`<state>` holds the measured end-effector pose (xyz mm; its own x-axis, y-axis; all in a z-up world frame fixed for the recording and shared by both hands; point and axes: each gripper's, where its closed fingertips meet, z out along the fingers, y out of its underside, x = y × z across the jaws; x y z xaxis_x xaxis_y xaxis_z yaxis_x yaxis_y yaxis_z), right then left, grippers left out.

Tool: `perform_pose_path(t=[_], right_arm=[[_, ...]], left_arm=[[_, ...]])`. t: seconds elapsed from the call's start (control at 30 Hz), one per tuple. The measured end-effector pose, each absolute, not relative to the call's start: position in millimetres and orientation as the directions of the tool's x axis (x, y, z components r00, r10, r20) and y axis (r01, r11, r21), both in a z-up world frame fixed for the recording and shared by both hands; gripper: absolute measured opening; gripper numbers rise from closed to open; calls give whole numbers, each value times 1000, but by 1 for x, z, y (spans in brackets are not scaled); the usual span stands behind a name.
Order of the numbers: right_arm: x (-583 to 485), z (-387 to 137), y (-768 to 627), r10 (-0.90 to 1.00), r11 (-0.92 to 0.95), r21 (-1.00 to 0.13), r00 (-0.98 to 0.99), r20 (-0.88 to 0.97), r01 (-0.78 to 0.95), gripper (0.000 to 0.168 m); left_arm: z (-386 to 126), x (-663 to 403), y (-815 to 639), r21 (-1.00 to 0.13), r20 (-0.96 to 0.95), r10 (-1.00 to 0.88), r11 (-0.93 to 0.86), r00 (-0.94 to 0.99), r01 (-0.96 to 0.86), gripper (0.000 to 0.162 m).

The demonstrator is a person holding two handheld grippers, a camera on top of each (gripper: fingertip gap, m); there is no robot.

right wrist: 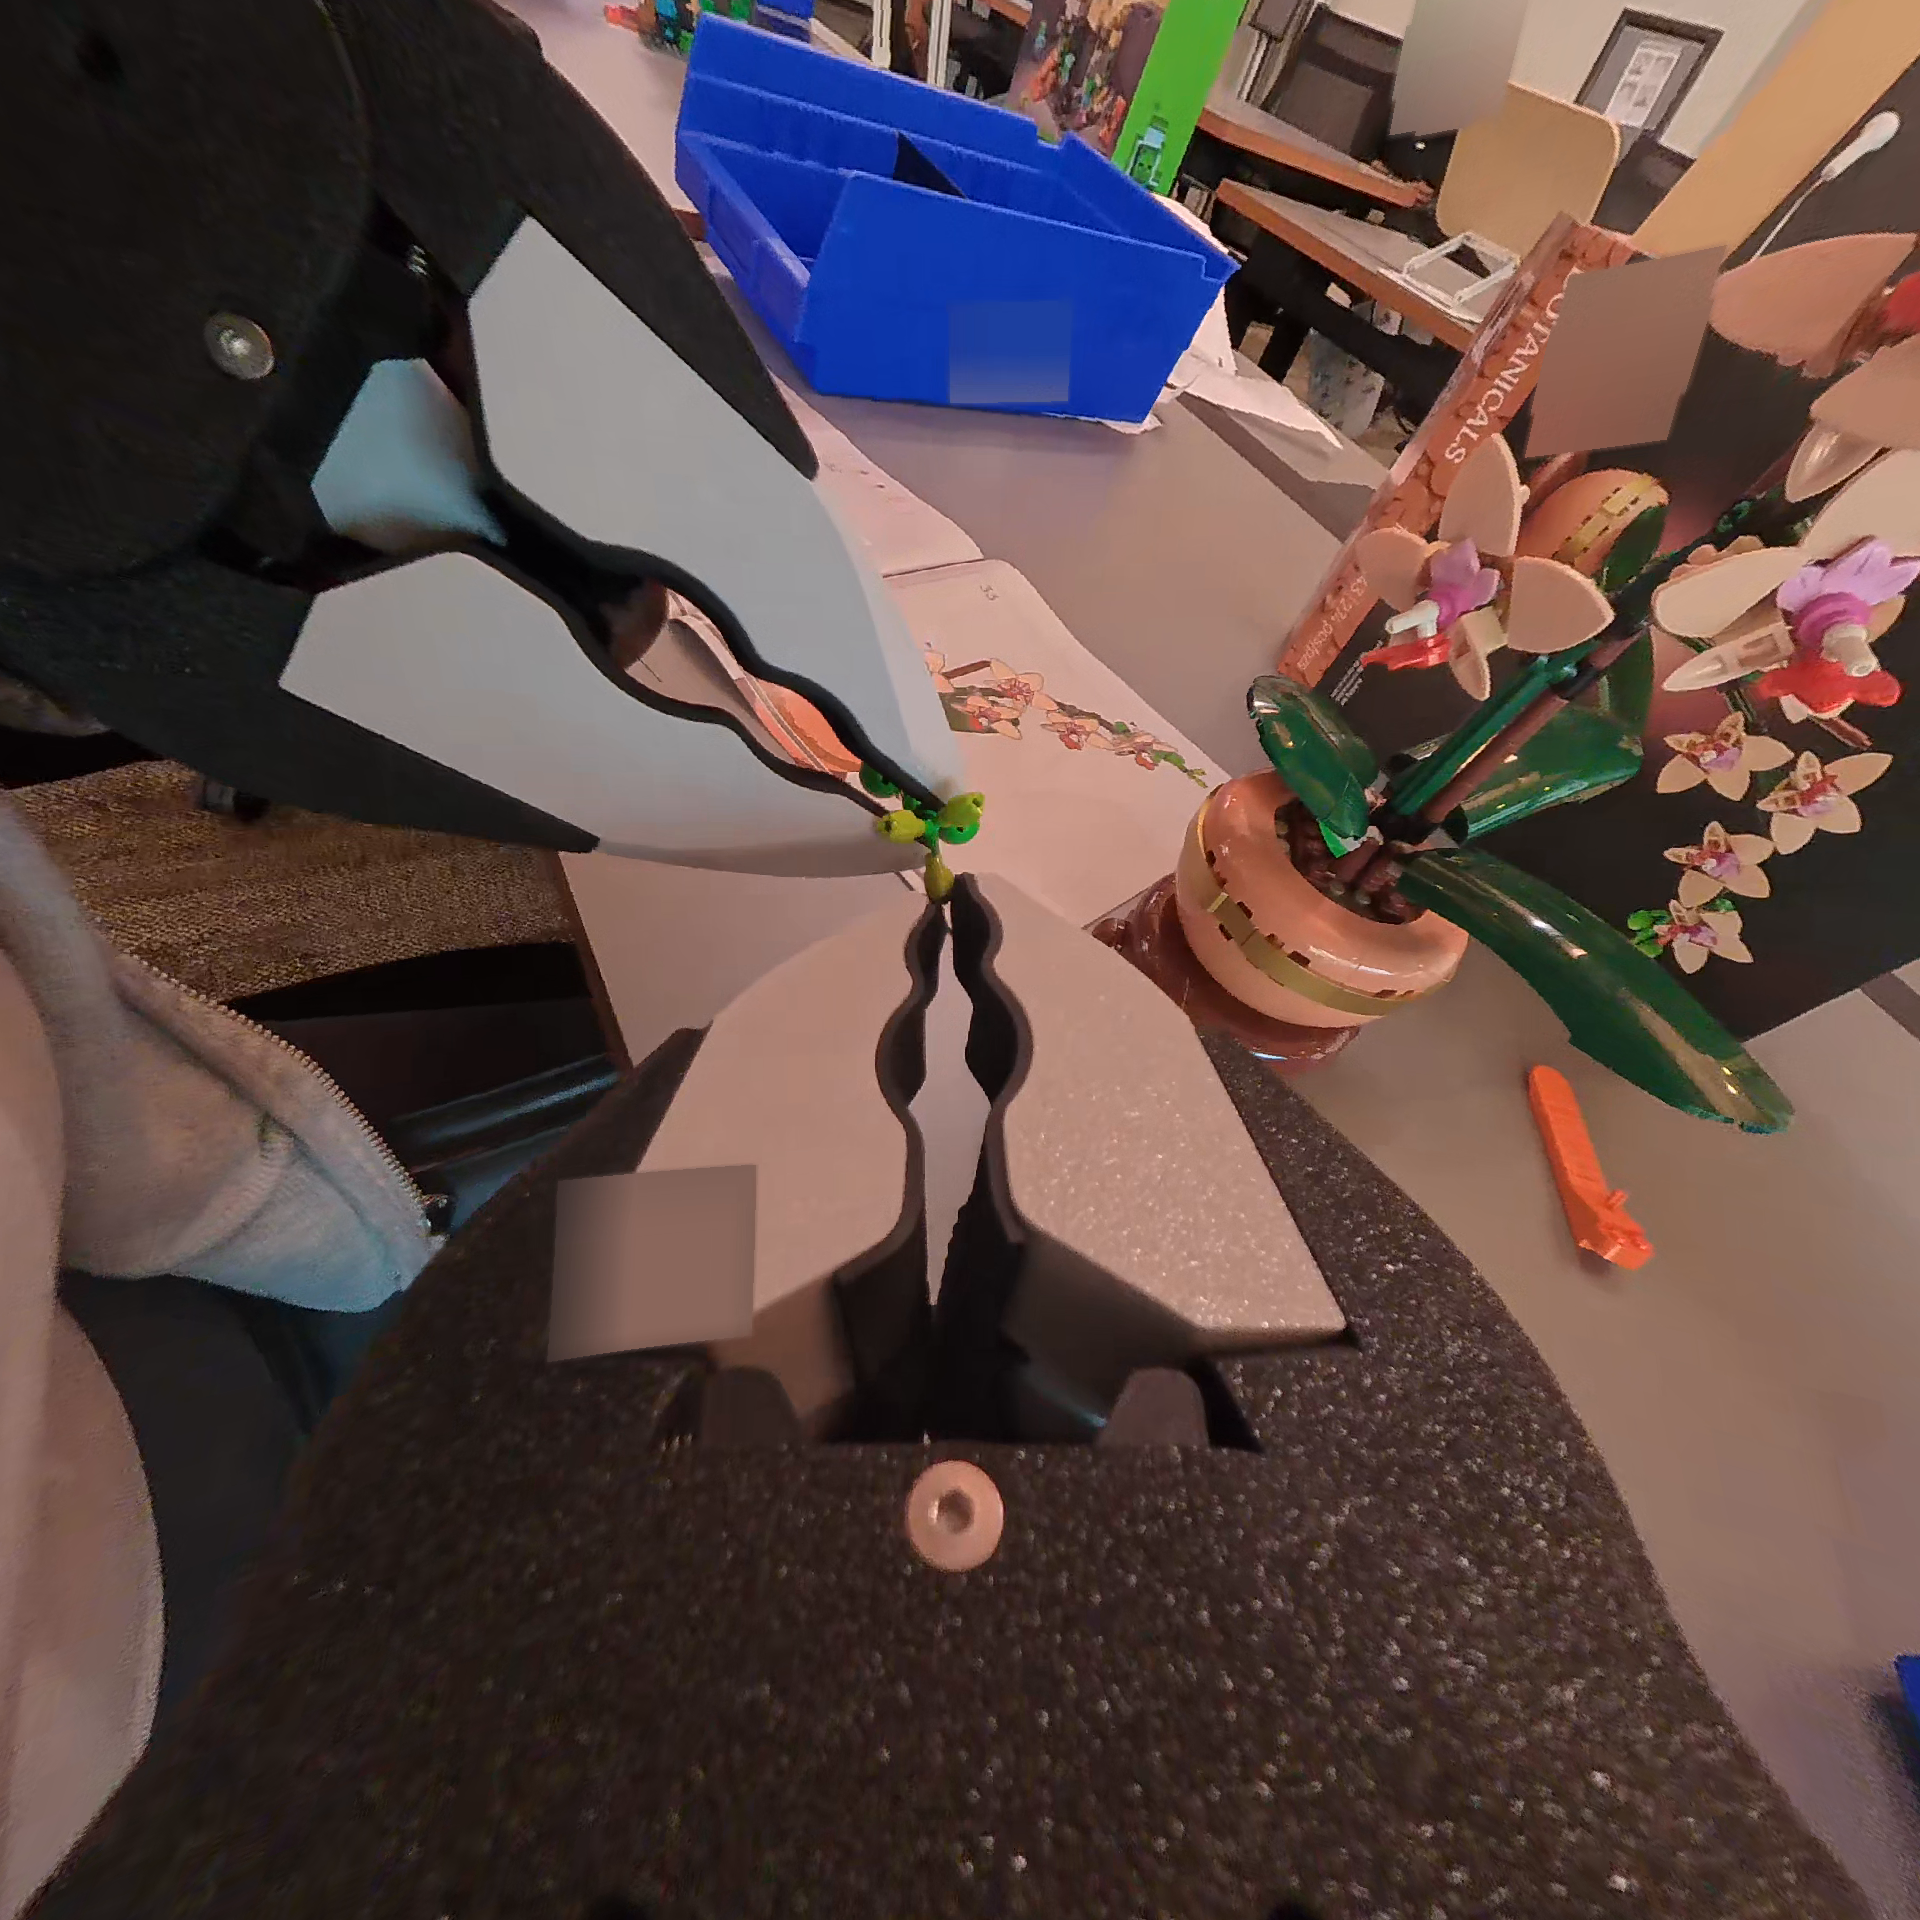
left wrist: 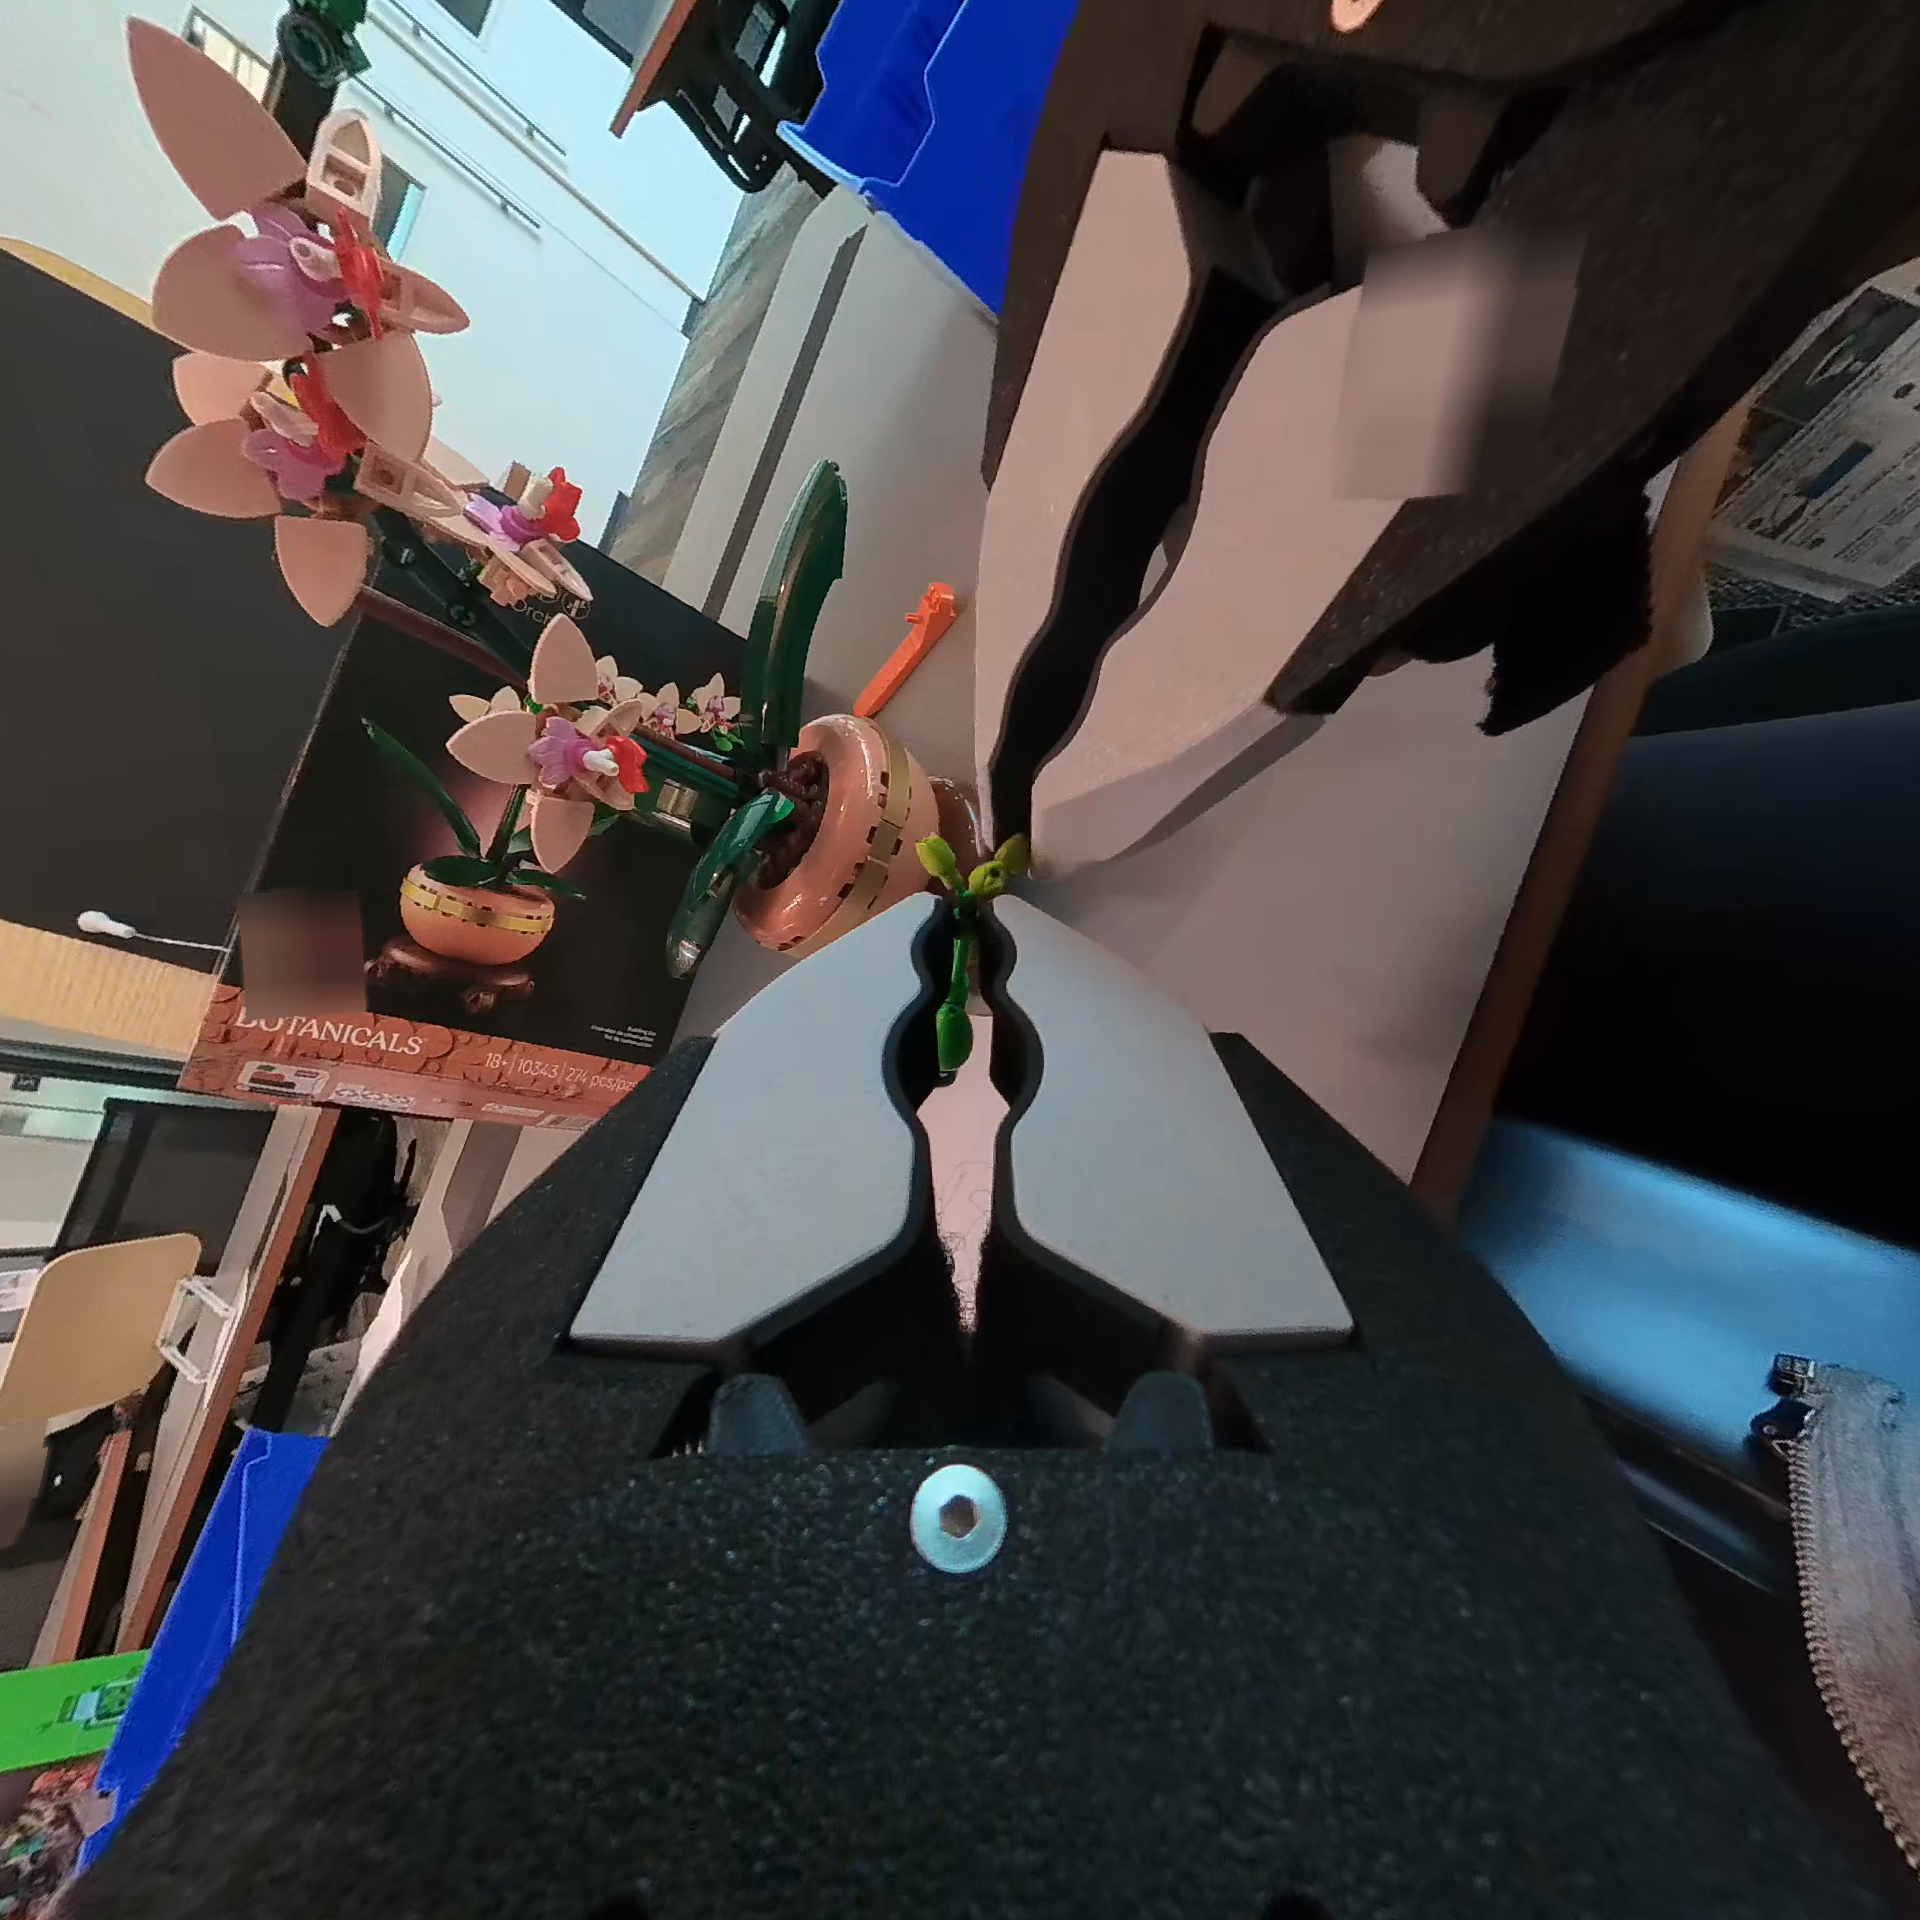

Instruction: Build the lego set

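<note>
A small green sprig (left wrist: 954, 977) with lime buds is held between both grippers above the grey table. My left gripper (left wrist: 961, 914) is shut on its green stem. My right gripper (right wrist: 954, 899) is shut on one lime bud at the sprig's (right wrist: 930, 821) tip. The right gripper (left wrist: 1013, 847) enters the left wrist view from the upper right. The left gripper (right wrist: 894, 805) enters the right wrist view from the upper left. The built orchid in its pink pot (right wrist: 1320, 914) stands just beyond, also in the left wrist view (left wrist: 842, 831).
The set's box (right wrist: 1558, 499) stands behind the orchid. An orange brick separator (right wrist: 1584, 1169) lies on the table near the pot. An open instruction booklet (right wrist: 1039, 696) lies under the grippers. A blue bin (right wrist: 935, 270) sits farther back. A person's grey zipped sleeve (right wrist: 208, 1122) is at left.
</note>
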<state>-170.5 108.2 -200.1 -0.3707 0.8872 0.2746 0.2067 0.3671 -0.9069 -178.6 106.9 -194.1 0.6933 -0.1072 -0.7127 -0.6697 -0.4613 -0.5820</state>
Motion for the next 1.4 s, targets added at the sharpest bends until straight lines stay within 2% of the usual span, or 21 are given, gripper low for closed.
perform_pose_path(t=[0.03,0.67,0.9,1.0,1.13,1.27,1.33,1.4], right_arm=[[-170,-200,108,887,365,-908,-373,272,206,2],[-166,-204,104,879,363,-910,-398,262,202,2],[-166,-203,101,888,354,-902,-391,241,248,0],[-167,-209,103,885,376,-886,-388,257,270,0],[-169,-214,104,908,281,-918,-387,160,280,0],[-179,-241,131,940,249,-894,-314,132,373,0],[-176,-261,143,936,251,-853,-339,93,458,4],[-164,-263,137,907,214,-853,-421,-8,477,19]], left_arm=[[-194,-179,107,-582,-712,-107,-462,694,-669,4],[-198,-171,103,-577,-707,-149,-444,691,-685,4],[-204,-172,102,-432,-795,-186,-496,578,-753,4],[-203,-174,103,-459,-782,-169,-495,600,-738,4],[-211,-174,104,-485,-755,-174,-502,633,-716,4],[-237,-211,98,-460,-739,-137,-612,659,-643,4],[-239,-232,91,-488,-725,-77,-642,684,-591,4],[-228,-250,80,-552,-711,17,-633,703,-543,4]])
